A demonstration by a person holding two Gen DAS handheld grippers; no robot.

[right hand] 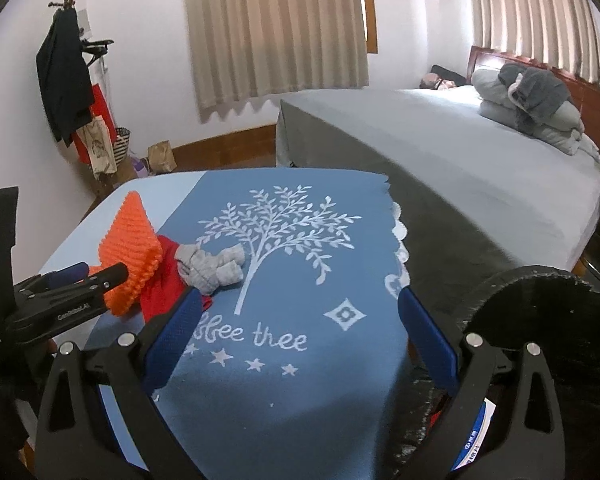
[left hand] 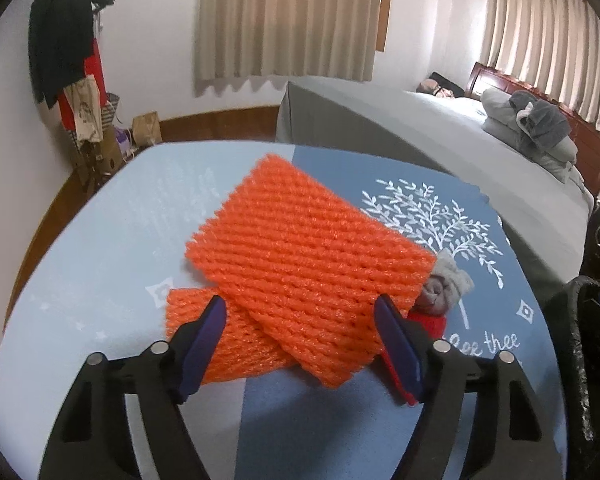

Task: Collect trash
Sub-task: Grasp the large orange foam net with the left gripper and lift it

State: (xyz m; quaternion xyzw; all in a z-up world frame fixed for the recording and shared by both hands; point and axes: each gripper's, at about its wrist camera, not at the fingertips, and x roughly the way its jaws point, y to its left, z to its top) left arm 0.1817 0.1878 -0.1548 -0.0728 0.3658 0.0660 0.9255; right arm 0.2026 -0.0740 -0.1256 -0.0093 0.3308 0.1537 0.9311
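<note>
Black claw arms with blue pads fill the bottom of both views. Left claw (left hand: 300, 344): jaws spread, straddling the orange foam fruit net (left hand: 300, 248); pads on either side of it, contact not clear, so it counts as open. Right claw (right hand: 300, 340): jaws wide apart, nothing between them, only cloth below.

Tabletop (left hand: 80, 260): covered in a pale blue cloth, overlaid with a darker blue tablecloth (right hand: 300, 420) printed with a white tree, stars and the words "tree". The foam net lies near the seam of the two cloths, one piece folded over another. Just beside it: a grey crumpled sock-like bundle (right hand: 210, 266) resting on a red cloth (right hand: 160, 292).

Room: white walls, beige curtains (right hand: 276, 32) over two windows, a bed (right hand: 480, 168) with grey cover and folded grey bedding at the wooden headboard, a coat stand (right hand: 64, 68) hung with dark clothing, paper bags on the floor.

Right wrist view only: the left claw seen from the side (right hand: 100, 276), and a black bin-bag rim (right hand: 548, 320) at the tabletop's right edge. Left wrist view only: the net's knit texture close up.
</note>
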